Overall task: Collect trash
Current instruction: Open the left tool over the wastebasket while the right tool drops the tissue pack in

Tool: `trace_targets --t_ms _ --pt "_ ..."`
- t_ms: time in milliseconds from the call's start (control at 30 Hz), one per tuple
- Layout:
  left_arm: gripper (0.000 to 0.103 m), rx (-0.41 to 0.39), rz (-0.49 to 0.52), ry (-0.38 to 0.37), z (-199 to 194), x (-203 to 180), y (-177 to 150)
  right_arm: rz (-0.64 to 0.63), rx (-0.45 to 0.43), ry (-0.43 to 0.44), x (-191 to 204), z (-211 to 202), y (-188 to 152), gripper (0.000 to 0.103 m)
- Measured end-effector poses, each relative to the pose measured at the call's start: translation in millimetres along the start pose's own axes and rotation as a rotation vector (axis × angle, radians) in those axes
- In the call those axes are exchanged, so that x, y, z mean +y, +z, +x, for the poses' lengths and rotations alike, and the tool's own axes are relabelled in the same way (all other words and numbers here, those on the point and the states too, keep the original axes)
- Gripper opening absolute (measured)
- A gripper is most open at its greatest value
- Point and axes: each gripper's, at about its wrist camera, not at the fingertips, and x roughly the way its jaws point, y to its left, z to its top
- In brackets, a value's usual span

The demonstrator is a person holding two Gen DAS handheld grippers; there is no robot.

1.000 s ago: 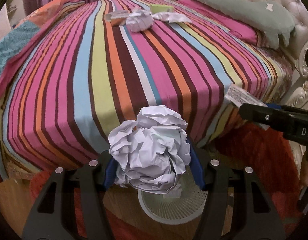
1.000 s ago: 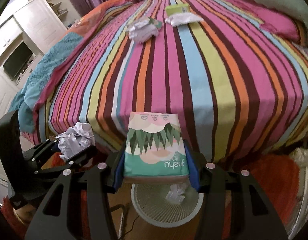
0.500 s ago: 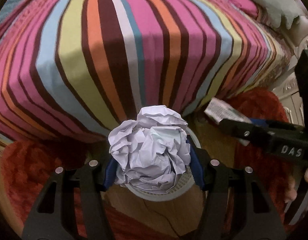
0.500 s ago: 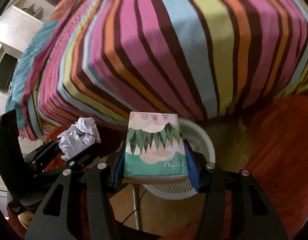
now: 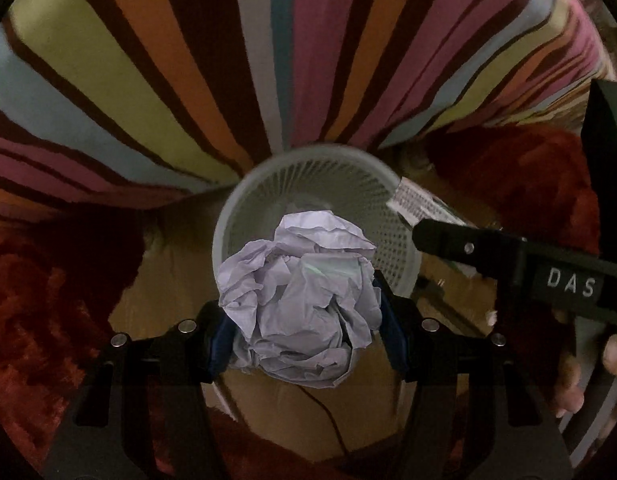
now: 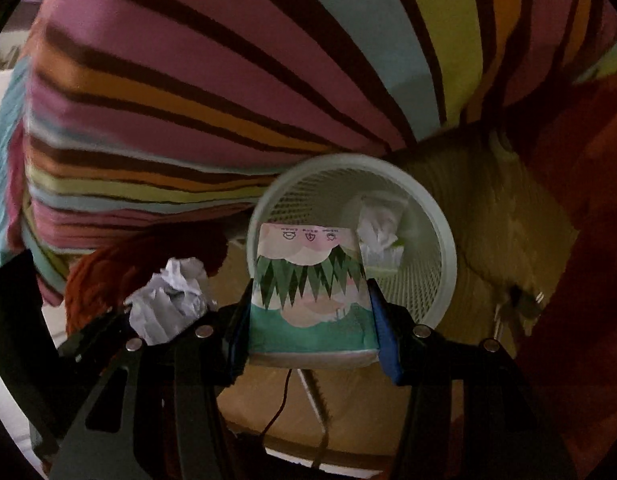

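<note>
I have my left gripper [image 5: 304,332] clamped on a crumpled ball of white paper [image 5: 302,300], held over the round white mesh wastebasket [image 5: 268,184] so it can fall straight in. My right gripper [image 6: 308,332] squeezes a green-and-pink printed tissue packet [image 6: 308,292] above the same rim [image 6: 448,248]. The basket stands on the wooden floor against the striped bedspread [image 5: 188,60], one paper wad [image 6: 378,232] already inside.

A striped bedspread [image 5: 236,60] in pink, orange, yellow and blue hangs over the bed's edge, filling the view. Below it lies a wooden floor [image 6: 508,232] with shaggy red rug [image 5: 36,312] on either side. Dim light down here.
</note>
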Motion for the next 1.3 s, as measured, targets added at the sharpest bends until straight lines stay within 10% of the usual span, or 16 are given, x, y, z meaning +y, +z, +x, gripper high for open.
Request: trace_targets --t_ms 567,733,1300 --pt "0.066 0.226 -0.033 -0.013 58 5 12 0.087 0.115 -0.032 -15 46 15 0.051" --pt "0.074 0.266 -0.072 -0.031 68 9 11 0.144 0.132 -0.053 -23 53 15 0.089" --pt "0.083 0.248 -0.122 -0.02 69 19 8 0.212 0.125 -0.06 -33 55 17 0.089"
